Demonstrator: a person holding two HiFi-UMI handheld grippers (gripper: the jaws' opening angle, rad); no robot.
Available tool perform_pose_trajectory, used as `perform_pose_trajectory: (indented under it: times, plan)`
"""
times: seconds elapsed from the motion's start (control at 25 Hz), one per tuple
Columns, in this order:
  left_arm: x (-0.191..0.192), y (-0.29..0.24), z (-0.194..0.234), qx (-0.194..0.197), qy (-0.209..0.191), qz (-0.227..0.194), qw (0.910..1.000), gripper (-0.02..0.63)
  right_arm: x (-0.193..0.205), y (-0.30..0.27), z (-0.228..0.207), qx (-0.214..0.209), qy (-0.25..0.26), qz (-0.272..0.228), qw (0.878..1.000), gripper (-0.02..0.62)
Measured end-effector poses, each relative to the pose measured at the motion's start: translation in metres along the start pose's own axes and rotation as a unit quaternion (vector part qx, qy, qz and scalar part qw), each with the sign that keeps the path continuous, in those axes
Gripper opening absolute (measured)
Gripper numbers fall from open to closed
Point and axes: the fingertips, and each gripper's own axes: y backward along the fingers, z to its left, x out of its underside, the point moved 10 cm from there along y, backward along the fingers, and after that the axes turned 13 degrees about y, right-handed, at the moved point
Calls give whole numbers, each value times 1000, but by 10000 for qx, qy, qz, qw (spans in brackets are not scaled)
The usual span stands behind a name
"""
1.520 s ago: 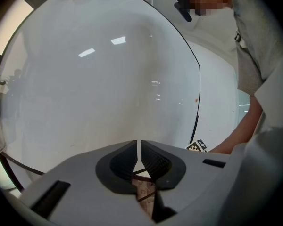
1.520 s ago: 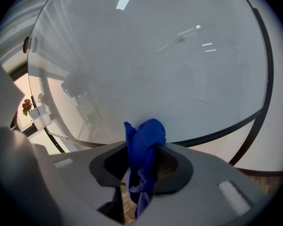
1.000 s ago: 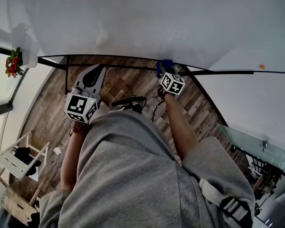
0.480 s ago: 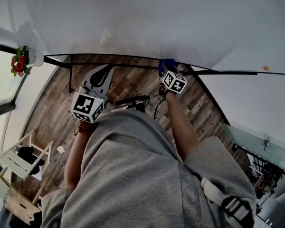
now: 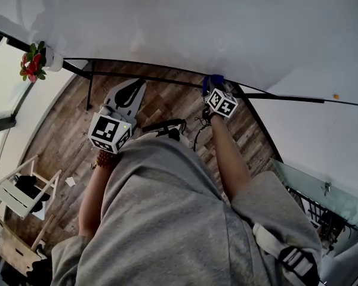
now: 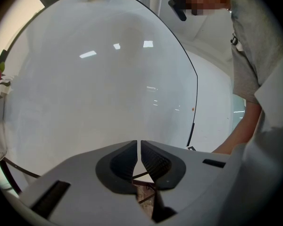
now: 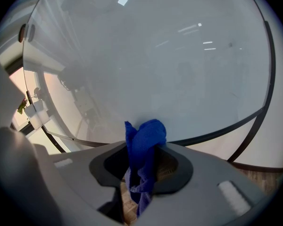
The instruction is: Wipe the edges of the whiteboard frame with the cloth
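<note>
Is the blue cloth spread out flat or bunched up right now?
Bunched up: the blue cloth is a crumpled wad pinched between the jaws of the right gripper.

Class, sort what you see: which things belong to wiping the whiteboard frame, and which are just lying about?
Belongs to the job:
blue cloth
right tool gripping it
black whiteboard frame

Lying about:
potted red flowers
white stand
idle left tool, shut and empty

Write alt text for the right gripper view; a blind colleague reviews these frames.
The right gripper has its jaws shut on a bunched blue cloth, whose top sits at the dark frame edge of the whiteboard, which fills most of the view.
</note>
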Motion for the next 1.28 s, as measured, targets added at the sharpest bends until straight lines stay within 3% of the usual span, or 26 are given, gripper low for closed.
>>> perform_pose_trajectory:
  times: [0.6,1.28]
  plan:
    - [-4,27,21,-78,152,-99,9998,32,-7,-6,34,-141,283,103,9994,127]
    - [-20,30,41,-14,-233,20,9997,32,-8,-14,70,-179,331,54,9993,127]
